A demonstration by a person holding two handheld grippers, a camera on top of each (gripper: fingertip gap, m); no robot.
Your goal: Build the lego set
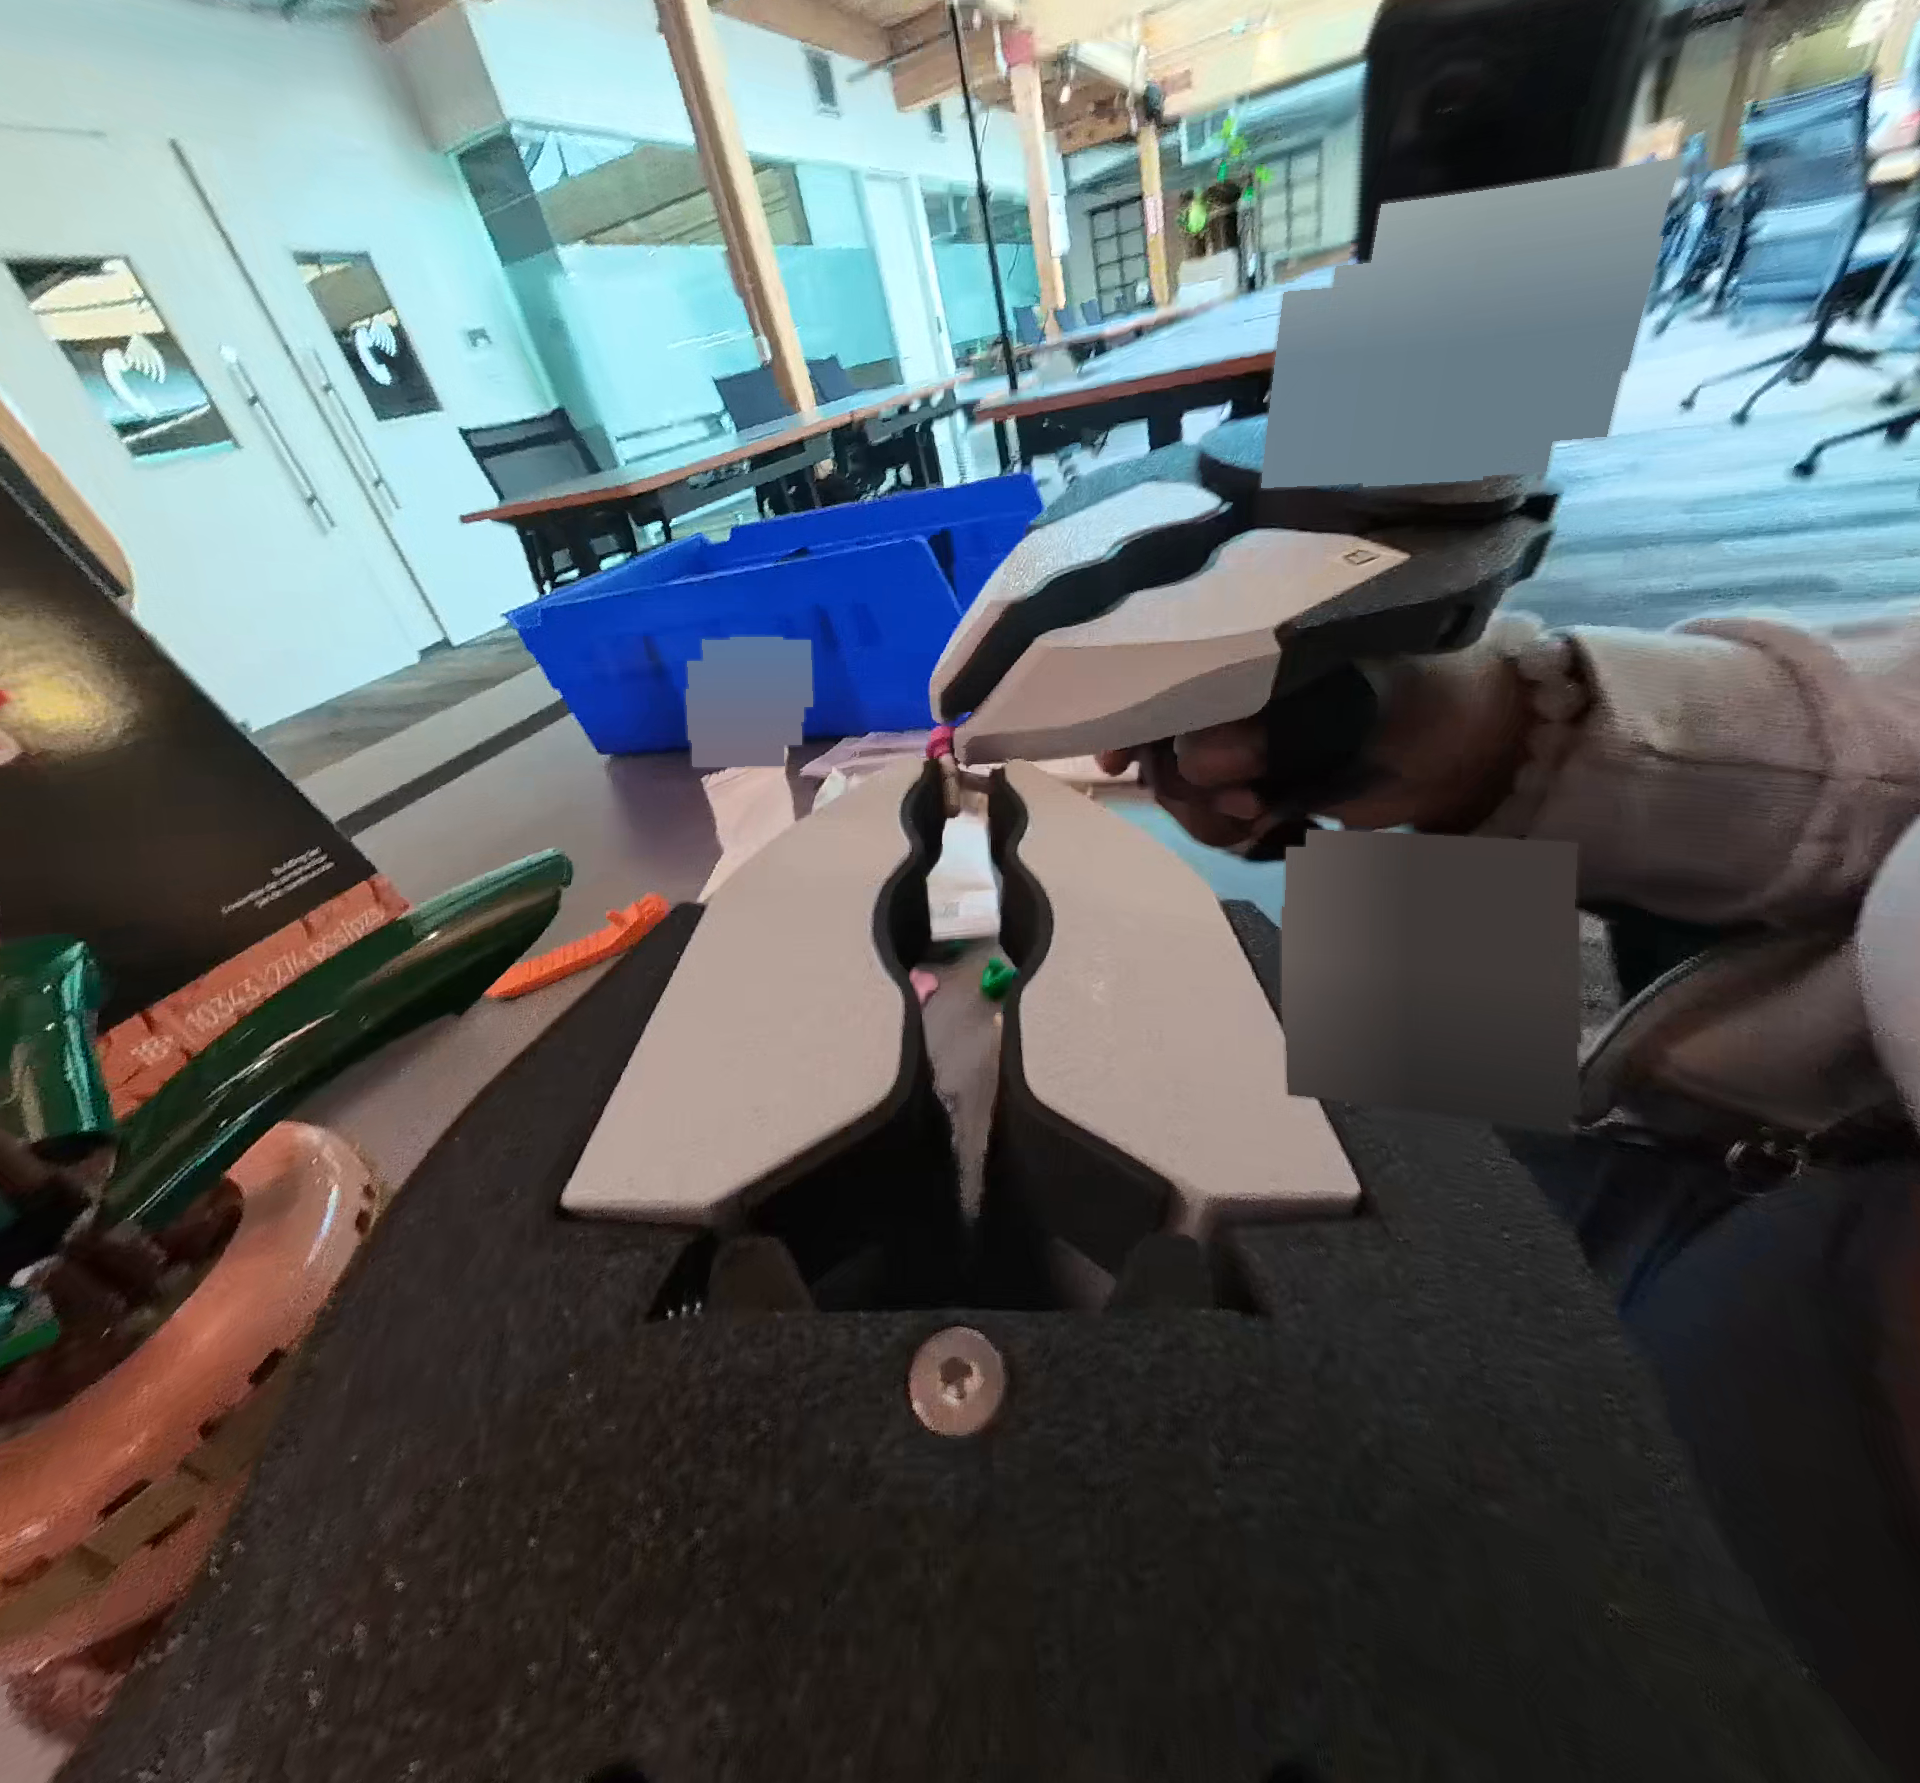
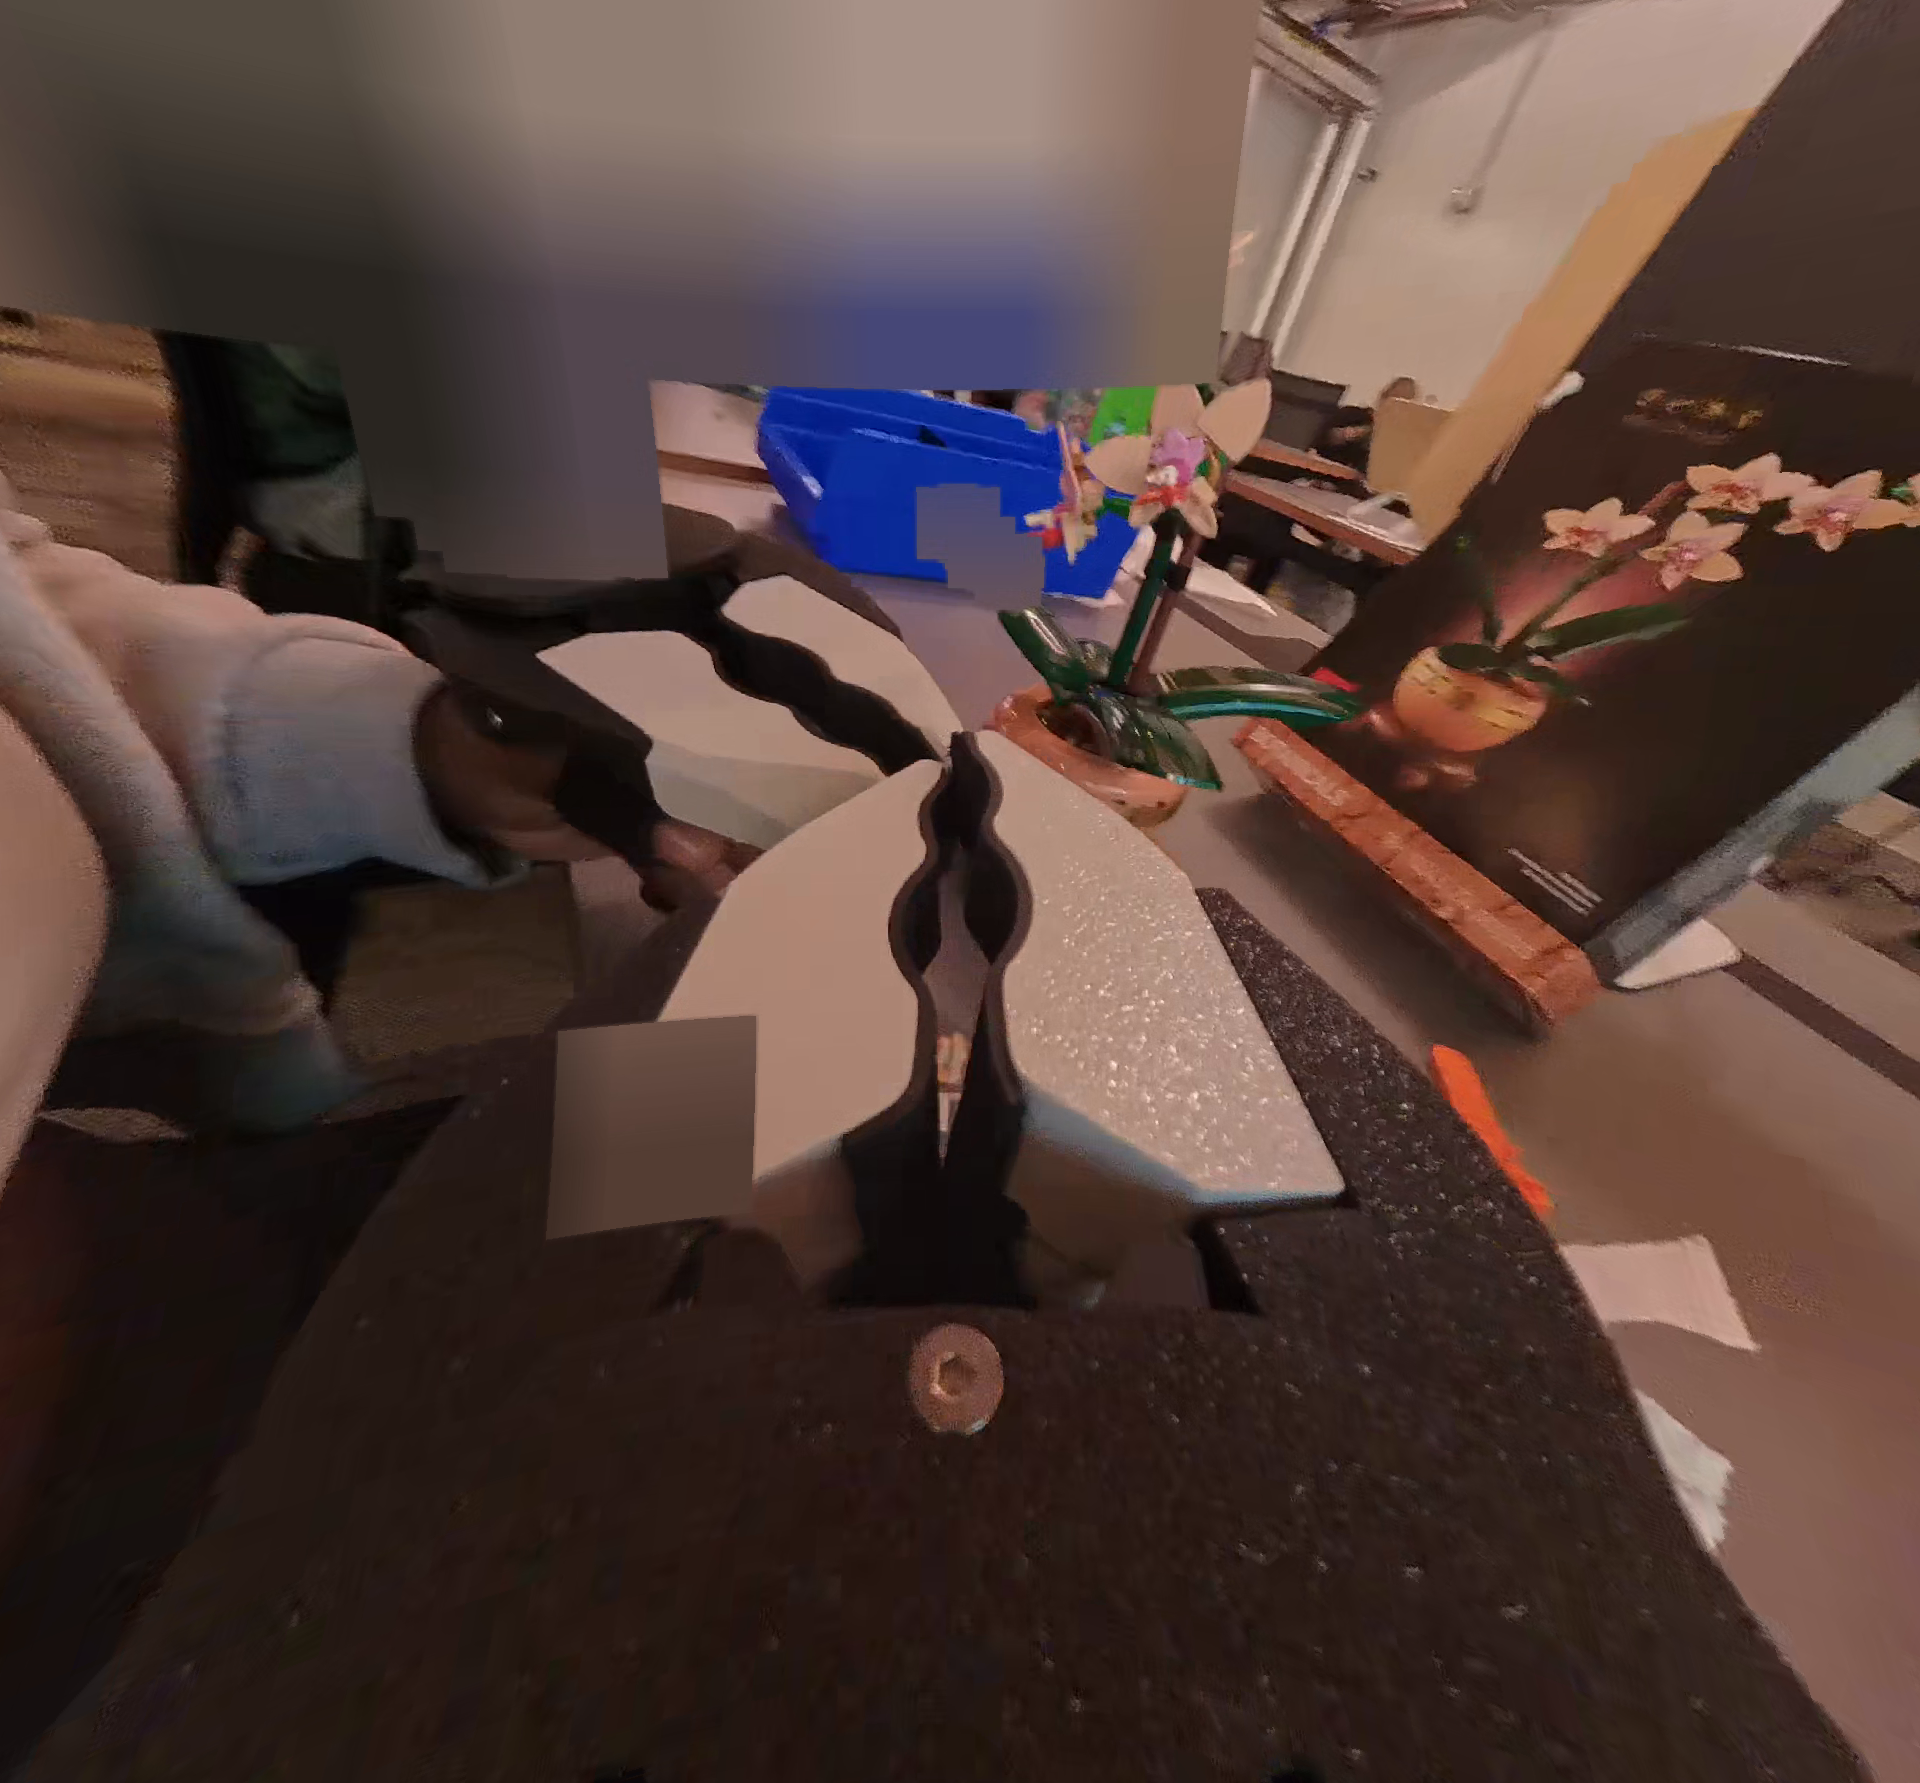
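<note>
Small-part joining is the step in hand: the left tool (image 1: 961, 783) pinches a tiny brown piece (image 1: 949, 791) at its tips, and the right tool (image 1: 951, 731), pressed together, pinches a pink piece (image 1: 940, 744) onto it. Next comes a straight, aligned push. The orchid model (image 2: 1117, 684) stands on the desk (image 2: 1299, 860), right. The box (image 2: 1621, 694) and bin (image 2: 883, 486) bear writing, left unread.

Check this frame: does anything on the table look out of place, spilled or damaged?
Nothing looks damaged. A few loose bits lie scattered on the table: a small green piece and a pink piece below the left gripper, and an orange tool beside the set's box. The orchid model stands upright.
</note>
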